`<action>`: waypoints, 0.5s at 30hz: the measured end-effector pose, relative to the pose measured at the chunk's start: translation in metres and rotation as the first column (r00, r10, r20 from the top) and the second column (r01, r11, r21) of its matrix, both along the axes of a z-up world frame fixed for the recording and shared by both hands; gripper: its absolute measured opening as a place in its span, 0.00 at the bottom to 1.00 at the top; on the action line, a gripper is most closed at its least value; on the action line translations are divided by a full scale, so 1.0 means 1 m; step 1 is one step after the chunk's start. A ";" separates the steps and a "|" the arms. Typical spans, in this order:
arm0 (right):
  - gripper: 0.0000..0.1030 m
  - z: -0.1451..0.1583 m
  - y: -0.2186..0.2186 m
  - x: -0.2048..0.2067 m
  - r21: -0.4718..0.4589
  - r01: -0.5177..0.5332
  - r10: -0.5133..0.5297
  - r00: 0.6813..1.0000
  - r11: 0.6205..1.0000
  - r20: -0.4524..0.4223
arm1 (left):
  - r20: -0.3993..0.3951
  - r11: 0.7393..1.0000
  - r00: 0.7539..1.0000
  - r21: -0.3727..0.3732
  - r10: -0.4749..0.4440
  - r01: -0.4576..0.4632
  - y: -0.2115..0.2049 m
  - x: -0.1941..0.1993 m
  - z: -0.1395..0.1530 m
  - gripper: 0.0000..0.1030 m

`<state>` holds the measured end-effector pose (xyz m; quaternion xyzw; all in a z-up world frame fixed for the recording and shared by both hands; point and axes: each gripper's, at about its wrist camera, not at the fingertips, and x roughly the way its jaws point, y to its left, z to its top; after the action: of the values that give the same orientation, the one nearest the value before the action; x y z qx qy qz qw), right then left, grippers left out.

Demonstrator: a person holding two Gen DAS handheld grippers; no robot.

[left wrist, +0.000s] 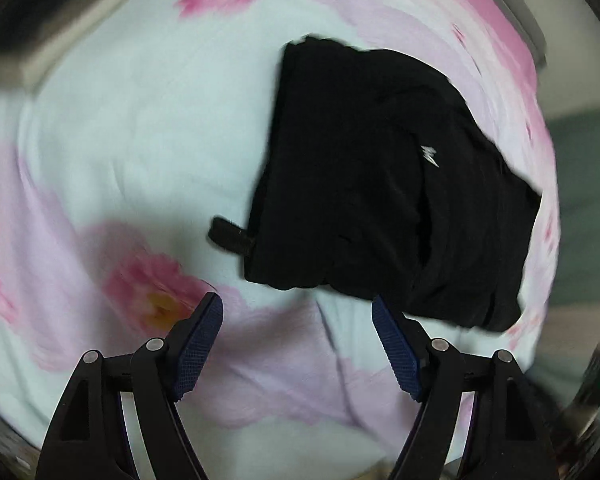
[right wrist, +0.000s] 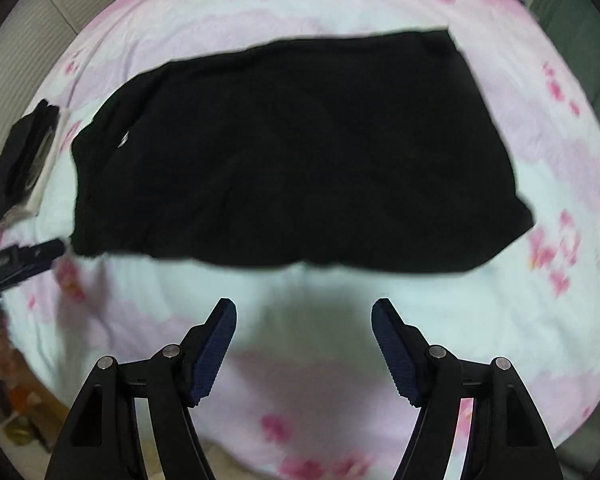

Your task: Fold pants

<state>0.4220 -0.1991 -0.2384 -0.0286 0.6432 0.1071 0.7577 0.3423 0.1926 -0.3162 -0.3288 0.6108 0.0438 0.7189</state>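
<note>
1. The black pants (right wrist: 296,148) lie folded into a compact, roughly rectangular bundle on a bed covered by a floral bedspread (right wrist: 540,320), pale blue-white with pink blossoms.
2. A small white logo (left wrist: 430,156) is printed on the upper layer of the pants (left wrist: 380,184); it is too small and blurred to read as letters. In the right wrist view the same mark shows as a white speck near the bundle's left end.
3. A short black strap (left wrist: 230,234) sticks out from the bundle's edge onto the bedspread (left wrist: 120,140).
4. The left gripper (left wrist: 298,306) hangs above the bed just beside the bundle's near edge, its blue-padded fingers spread wide with nothing between them; one fingertip lies close to the fabric's edge, and contact cannot be told.
5. The right gripper (right wrist: 304,310) is also spread wide and empty, over bare bedspread, clear of the pants' near edge.
6. At the left edge of the right wrist view, the left gripper's dark finger reaches toward the bundle's corner.
7. Both views are motion-blurred.
</note>
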 end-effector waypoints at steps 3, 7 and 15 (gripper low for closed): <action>0.69 -0.003 0.002 -0.011 -0.020 0.005 -0.005 1.000 1.000 -0.011 | -0.019 0.996 0.998 -0.068 0.062 -0.063 -0.001 0.001 -0.022 0.74; 0.69 -0.008 0.005 -0.022 -0.039 0.007 -0.009 0.999 0.999 -0.044 | -0.041 0.989 0.995 -0.110 0.094 -0.098 -0.013 0.010 -0.045 0.74; 0.69 -0.022 0.000 -0.032 -0.030 0.031 -0.033 0.997 0.999 -0.071 | -0.014 0.993 0.994 -0.053 0.108 -0.108 -0.023 0.037 -0.032 0.40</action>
<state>0.3904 -0.1995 -0.2609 -0.0254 0.6717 0.0864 0.7354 0.3790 0.1694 -0.3483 -0.3804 0.5970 0.0680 0.7030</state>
